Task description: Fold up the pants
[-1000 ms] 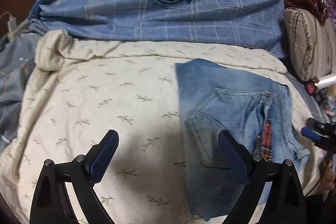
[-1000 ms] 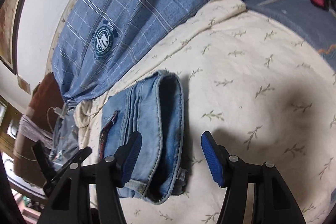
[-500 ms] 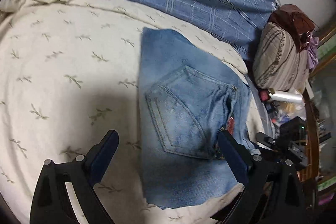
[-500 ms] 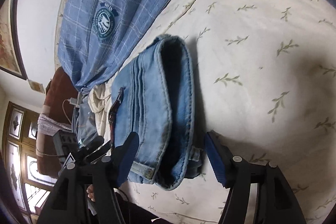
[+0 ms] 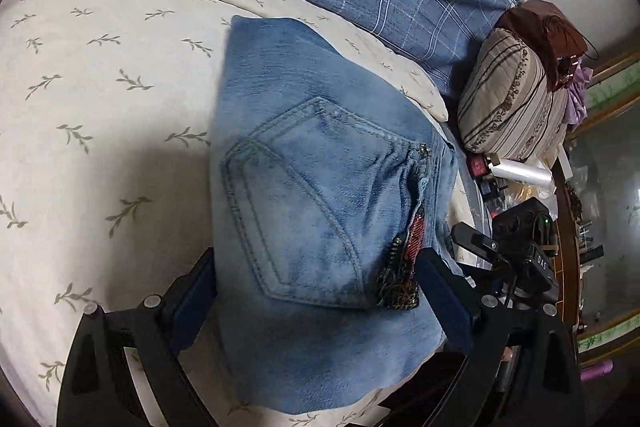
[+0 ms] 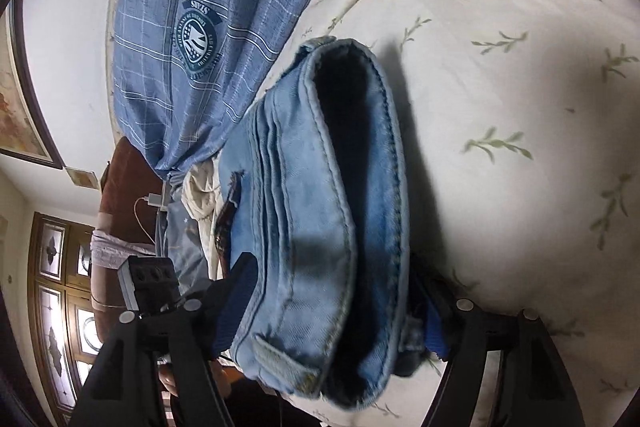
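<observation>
Jeans (image 5: 320,195) lie folded into a thick bundle near the front edge of the bed (image 5: 100,107), back pocket up. Left gripper (image 5: 316,291) is spread wide, fingers flanking the bundle's near end — no pinch visible. Right gripper (image 6: 340,303) has just been opening; its jaws straddle the stacked waistband end, denim between them, pads seemingly not pressing. Denim looks heavy, limp, grippy, not fragile. Best hold, by judgement: across the full stacked edge, so no layer slips loose.
</observation>
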A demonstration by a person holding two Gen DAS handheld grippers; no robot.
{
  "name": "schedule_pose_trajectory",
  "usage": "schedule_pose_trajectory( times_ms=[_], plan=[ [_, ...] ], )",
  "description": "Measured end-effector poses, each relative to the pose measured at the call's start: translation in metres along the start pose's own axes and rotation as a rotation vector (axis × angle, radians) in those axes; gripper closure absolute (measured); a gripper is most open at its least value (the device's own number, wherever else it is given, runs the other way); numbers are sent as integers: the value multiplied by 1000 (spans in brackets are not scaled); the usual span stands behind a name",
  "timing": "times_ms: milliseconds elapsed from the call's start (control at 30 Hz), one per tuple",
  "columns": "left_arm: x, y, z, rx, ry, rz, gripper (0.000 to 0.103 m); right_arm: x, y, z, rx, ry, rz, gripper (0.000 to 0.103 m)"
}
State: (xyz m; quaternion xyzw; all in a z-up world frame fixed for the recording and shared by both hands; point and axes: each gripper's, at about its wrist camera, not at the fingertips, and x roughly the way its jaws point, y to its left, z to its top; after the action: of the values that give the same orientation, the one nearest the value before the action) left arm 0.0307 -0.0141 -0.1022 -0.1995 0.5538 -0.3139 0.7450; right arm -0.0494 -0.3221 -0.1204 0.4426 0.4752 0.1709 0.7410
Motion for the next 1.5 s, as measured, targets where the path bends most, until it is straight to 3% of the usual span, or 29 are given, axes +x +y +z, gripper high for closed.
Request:
schedule_pose_trajectory(
  times_ms=[100,333,433,600,767,900,1067,1133,1500],
  plan=[
    [0,-2,-2,17,-7,7,8,2,6,-2,-18,-16,-24,30],
    [-3,-8,-4,68,-44,32,22,4,14,-9,-63,-37,-96,51],
    [0,-12,-3,77,-52,33,24,7,15,-10,-85,-39,-121,51],
    [4,-3,-1,33,-36,36,22,7,7,-7,-46,-31,-90,51],
    [1,-11,-5,64,-67,59,22,6,9,-8,-51,-39,-79,46],
    [-3,-20,-7,103,-105,71,32,8,19,-12,-107,-50,-99,41],
    [-5,-27,-8,139,-132,113,40,7,25,-17,-149,-77,-141,44],
    [-8,-30,-9,156,-149,143,49,7,25,-18,-151,-86,-149,46],
    [-17,-46,-15,245,-216,233,53,7,48,-22,-257,-152,-184,48]
  ],
)
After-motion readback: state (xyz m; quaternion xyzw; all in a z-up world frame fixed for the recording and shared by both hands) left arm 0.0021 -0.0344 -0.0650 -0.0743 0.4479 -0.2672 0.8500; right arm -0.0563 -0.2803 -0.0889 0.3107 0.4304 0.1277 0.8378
